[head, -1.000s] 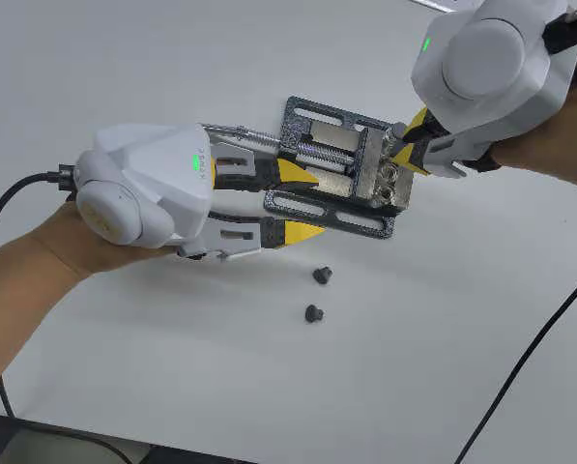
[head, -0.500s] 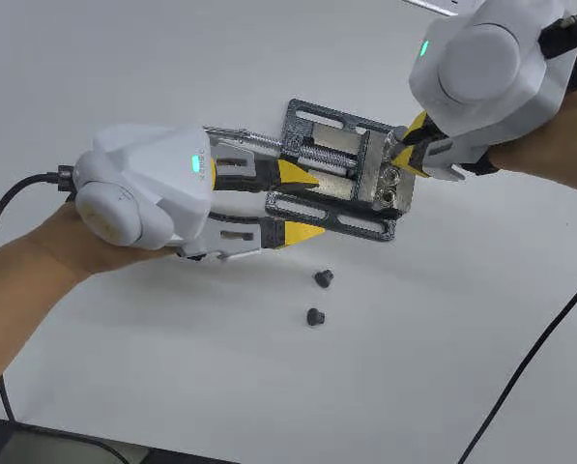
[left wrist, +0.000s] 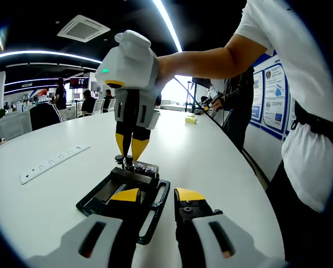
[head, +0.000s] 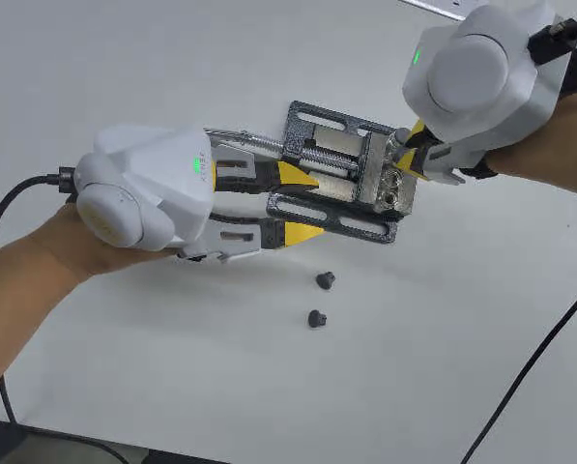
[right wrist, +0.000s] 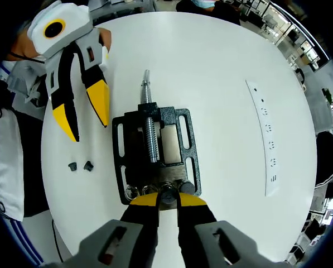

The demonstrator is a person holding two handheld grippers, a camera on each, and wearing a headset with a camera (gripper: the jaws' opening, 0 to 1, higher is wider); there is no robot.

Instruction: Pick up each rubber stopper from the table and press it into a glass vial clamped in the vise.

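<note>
A black vise (head: pixel 338 184) lies on the white table (head: pixel 172 377) and clamps several glass vials (head: pixel 391 186) in a row at its right end. My right gripper (head: pixel 404 155) stands over that row, shut on a dark rubber stopper (right wrist: pixel 167 194) that sits on one vial's mouth. From the left gripper view the right gripper (left wrist: pixel 128 149) points straight down at the vials (left wrist: pixel 138 166). My left gripper (head: pixel 314 203) is open, and its yellow tips straddle the vise's near side rail. Two loose stoppers (head: pixel 324 280) (head: pixel 314 317) lie just in front of the vise.
A white power strip (right wrist: pixel 265 139) lies beyond the vise, also seen as the power strip (left wrist: pixel 54 163). A black cable (head: pixel 530 367) crosses the table at the lower right. The person's torso (left wrist: pixel 305 139) stands close on the right, with people and chairs far behind.
My right gripper has shifted slightly left and down onto the vial row. The left gripper has stayed in place by the vise. The two loose stoppers have not moved.
</note>
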